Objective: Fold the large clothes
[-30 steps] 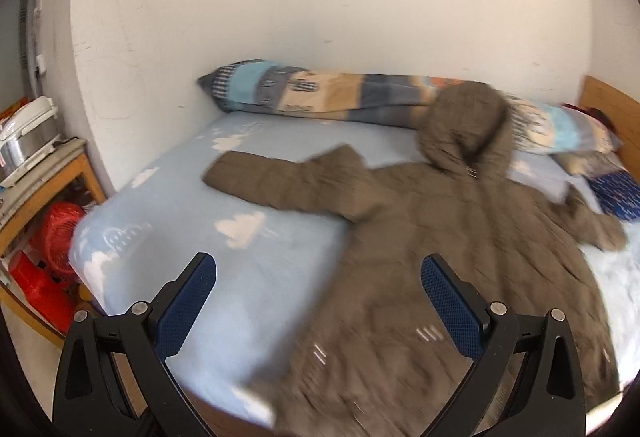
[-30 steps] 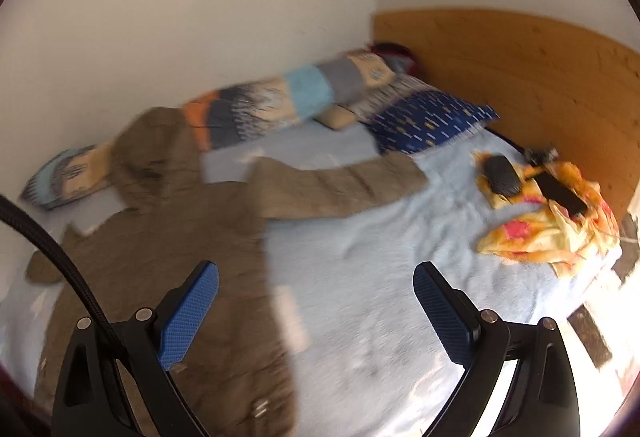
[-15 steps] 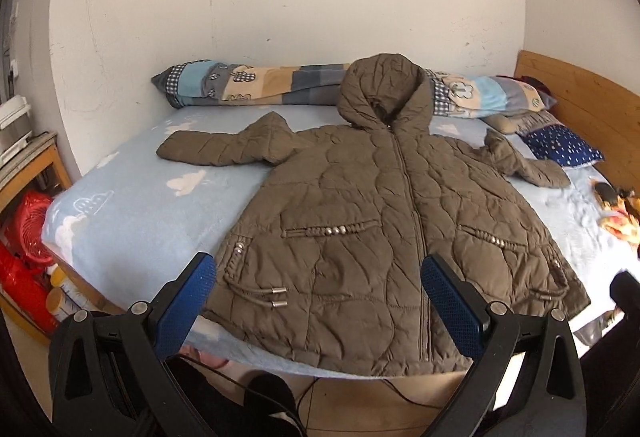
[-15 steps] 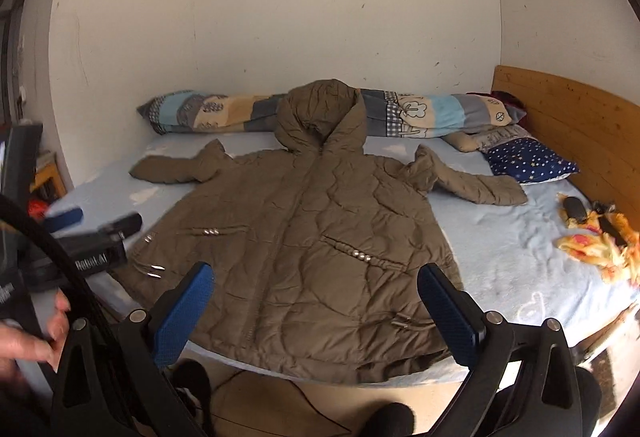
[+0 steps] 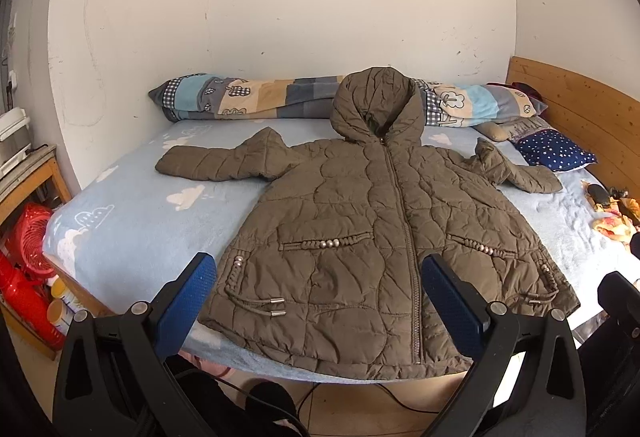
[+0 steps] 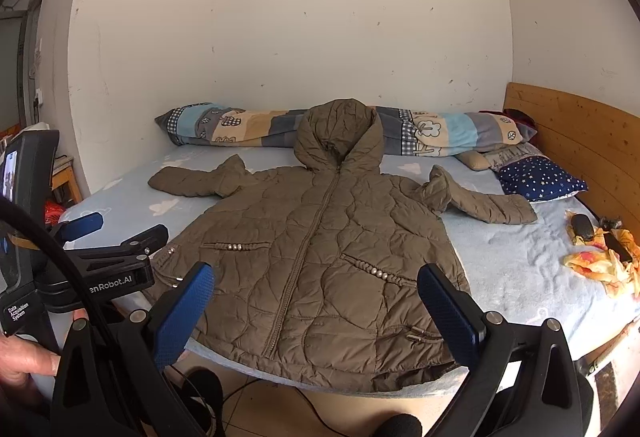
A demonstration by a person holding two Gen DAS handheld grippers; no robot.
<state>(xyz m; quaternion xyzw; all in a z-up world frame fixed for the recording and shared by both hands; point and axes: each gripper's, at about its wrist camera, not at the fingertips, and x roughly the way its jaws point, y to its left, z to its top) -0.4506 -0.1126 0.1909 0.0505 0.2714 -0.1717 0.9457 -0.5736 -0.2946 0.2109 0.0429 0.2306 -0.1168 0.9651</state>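
Ahead of both claws, a brown quilted jacket (image 5: 372, 229) lies flat and zipped on the bed (image 5: 132, 221). Its long axis runs away from the claws: hem nearest, overhanging the bed's front edge, hood (image 5: 378, 105) farthest, resting against a long patchwork bolster (image 5: 248, 103) at the wall. Both sleeves spread sideways, the left sleeve (image 5: 216, 165) straight, the right sleeve (image 6: 480, 201) bunched at the shoulder. The left claw (image 5: 318, 301) hangs wide and empty above the hem, blue textured pads apart; the right claw (image 6: 316, 303) likewise gapes, holding nothing. Bare pale-blue fleece sheet with cloud print lies open on either side of the jacket. To the right of the right claw, a star-print navy pillow (image 6: 540, 179) and a crumpled yellow cloth (image 6: 600, 263) occupy the side by the wooden headboard (image 6: 576, 133).
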